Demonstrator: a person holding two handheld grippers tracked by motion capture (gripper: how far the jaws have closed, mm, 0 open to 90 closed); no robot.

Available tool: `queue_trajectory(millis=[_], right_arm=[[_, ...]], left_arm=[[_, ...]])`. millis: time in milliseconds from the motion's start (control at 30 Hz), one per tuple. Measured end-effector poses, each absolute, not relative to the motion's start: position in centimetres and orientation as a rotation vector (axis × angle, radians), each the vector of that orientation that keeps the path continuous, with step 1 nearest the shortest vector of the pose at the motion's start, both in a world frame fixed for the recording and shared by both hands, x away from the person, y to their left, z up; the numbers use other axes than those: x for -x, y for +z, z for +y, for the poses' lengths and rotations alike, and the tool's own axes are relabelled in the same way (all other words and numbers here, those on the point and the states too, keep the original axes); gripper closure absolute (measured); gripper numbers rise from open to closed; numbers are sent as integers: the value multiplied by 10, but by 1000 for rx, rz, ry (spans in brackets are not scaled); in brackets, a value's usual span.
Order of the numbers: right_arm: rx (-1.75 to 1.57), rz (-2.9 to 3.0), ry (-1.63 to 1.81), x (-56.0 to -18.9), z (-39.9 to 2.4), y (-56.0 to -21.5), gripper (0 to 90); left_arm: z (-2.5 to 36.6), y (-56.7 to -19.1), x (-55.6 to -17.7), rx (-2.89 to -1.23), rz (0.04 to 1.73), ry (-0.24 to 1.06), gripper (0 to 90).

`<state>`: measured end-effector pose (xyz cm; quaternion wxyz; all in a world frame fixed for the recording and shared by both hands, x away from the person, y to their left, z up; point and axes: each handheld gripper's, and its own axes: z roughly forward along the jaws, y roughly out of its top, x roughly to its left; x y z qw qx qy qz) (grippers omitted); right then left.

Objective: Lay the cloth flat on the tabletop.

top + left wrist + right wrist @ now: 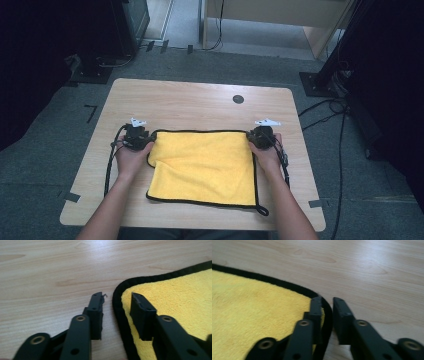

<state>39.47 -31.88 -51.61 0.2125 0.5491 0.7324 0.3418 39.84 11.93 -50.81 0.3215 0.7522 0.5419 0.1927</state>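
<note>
- Your yellow towel (205, 167) lies on the wooden table (190, 102), near the front edge on your side.
- The towel has a black trim (120, 312) all the way round. The left side looks folded over, so that edge is not straight.
- A small black loop (262, 211) sticks out at the front right corner of the towel.
- Your left hand (131, 159) holds the left gripper (116, 301) at the far left corner of the towel.
- In the left gripper view, its jaws stand apart. One jaw is over the bare wood and the other is over the yellow cloth, with the black trim between them. They are not squeezing anything.
- Your right hand (267, 152) holds the right gripper (327, 302) at the far right corner of the towel.
- In the right gripper view, its jaws are close together with the black trim in the thin gap between them. One jaw sits on the yellow side and one on the wood side. I cannot tell if they pinch the trim tight yet.
- A dark round hole (238, 99) sits in the table top, far from you and well apart from the towel.
- Black cables (107, 170) run back from both grippers beside your arms.
</note>
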Motion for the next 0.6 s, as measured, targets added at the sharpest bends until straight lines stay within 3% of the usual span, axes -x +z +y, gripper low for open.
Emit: queue_trajectory(millis=[133, 433, 500, 567, 600], right_arm=[[-1471, 2060, 899, -393, -314, -514, 873], [-1337, 1814, 1033, -394, -319, -479, 879], [-1416, 1793, 1029, -407, -322, -480, 839], [-1548, 1787, 990, -421, -325, -486, 716], [-1582, 1769, 981, -423, -327, -487, 689]], left_arm=[[114, -508, -401, -2033, 1341, 508, 842], [117, -484, -417, -1848, 1280, 648, 879], [109, -487, -435, -1854, 1407, 700, 810], [110, -488, -446, -1800, 1558, 693, 573], [114, -486, -447, -1751, 1568, 641, 575]])
